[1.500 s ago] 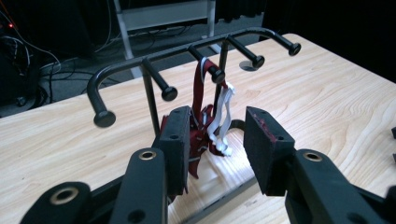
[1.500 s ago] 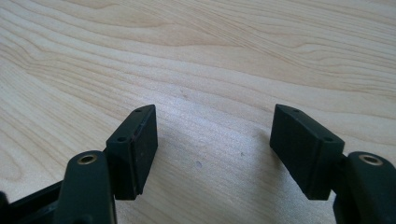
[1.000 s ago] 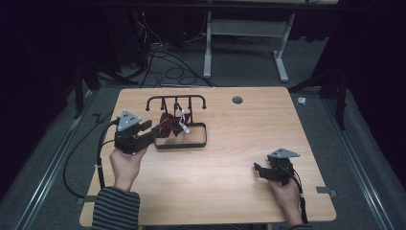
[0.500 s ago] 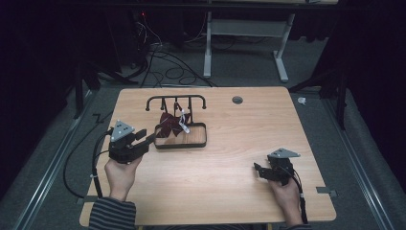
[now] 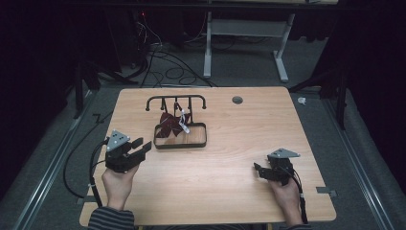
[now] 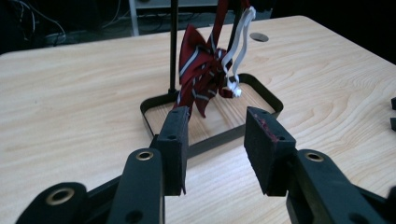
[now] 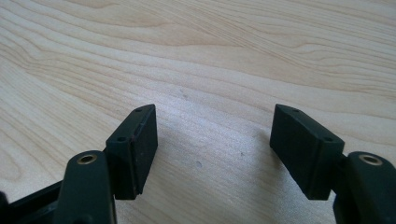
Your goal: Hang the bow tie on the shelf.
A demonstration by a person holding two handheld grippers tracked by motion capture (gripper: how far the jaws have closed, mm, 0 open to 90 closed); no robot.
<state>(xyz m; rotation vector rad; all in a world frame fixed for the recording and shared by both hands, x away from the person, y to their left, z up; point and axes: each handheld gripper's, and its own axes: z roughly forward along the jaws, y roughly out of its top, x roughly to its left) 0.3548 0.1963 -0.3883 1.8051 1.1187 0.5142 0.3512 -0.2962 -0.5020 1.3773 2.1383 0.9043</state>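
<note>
Dark floor and loose cables surround the pale wooden table (image 5: 215, 191), where a black wire stand with a wood-lined tray (image 5: 181, 142) carries a dark red striped bow tie (image 6: 198, 70). Left of the stand, the left gripper (image 5: 136, 149) hangs with jaws moderately parted, empty; any approach should probably come level, aimed at the fabric and clear of the stand's rods. Right of the stand, well apart, the right gripper (image 5: 258, 170) is spread wide over bare wood, touching nothing.
</note>
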